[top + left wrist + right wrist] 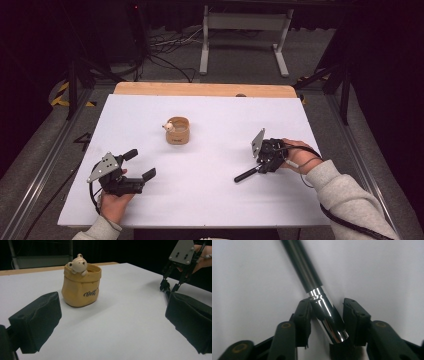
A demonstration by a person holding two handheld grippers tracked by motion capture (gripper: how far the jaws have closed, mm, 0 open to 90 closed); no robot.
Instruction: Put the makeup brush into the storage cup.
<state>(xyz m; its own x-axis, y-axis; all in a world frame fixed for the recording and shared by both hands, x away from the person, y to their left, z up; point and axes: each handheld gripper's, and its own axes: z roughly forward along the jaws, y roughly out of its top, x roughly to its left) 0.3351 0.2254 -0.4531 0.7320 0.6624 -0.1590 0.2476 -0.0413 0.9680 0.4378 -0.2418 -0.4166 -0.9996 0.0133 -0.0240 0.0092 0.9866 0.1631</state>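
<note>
Now your right gripper (258, 169) has its jaws around a black pen (246, 174) lying on the white table (210, 200); your left gripper (139, 164) gapes empty, near the bear pot (177, 131) at table centre.

- The surface (210, 200) is a white sheet laid over a wooden top, whose bare wood edge (200, 89) shows along the far side
- A tan sack-shaped pot (178, 131) stands upright near the middle, a small bear figure (169, 126) peeking over its rim, dark lettering on its front
- A dark pen-like stick (247, 174) with a shiny metal end lies flat toward the right, well apart from the pot
</note>
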